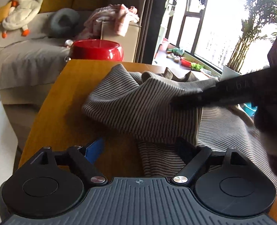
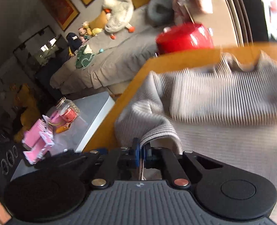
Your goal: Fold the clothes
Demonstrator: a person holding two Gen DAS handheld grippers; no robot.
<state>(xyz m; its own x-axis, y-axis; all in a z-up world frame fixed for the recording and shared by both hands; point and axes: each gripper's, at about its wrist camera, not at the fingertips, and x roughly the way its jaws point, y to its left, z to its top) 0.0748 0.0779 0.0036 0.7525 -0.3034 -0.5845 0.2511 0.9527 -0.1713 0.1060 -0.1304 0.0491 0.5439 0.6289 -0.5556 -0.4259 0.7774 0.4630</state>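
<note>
Striped knitwear [image 1: 138, 108] lies rumpled across the wooden table [image 1: 63, 101], folding barely begun. The right claw [image 2: 141, 150] pinches a fold at the garment's near edge; the left claw [image 1: 138, 150] gapes empty beside it.

A striped garment [image 1: 138, 108], knit in thin dark and pale beige lines, lies rumpled on the wooden desk [image 1: 63, 101], bunched into soft folds rather than spread flat. In the left wrist view its heaped upper part sits toward twelve o'clock with a ribbed neckline edge raised, while a paler layer trails off toward four o'clock. In the right wrist view a fold of its edge [image 2: 147, 136] rises at six o'clock, pinched into a narrow ridge, and the rest spreads toward two o'clock.
</note>
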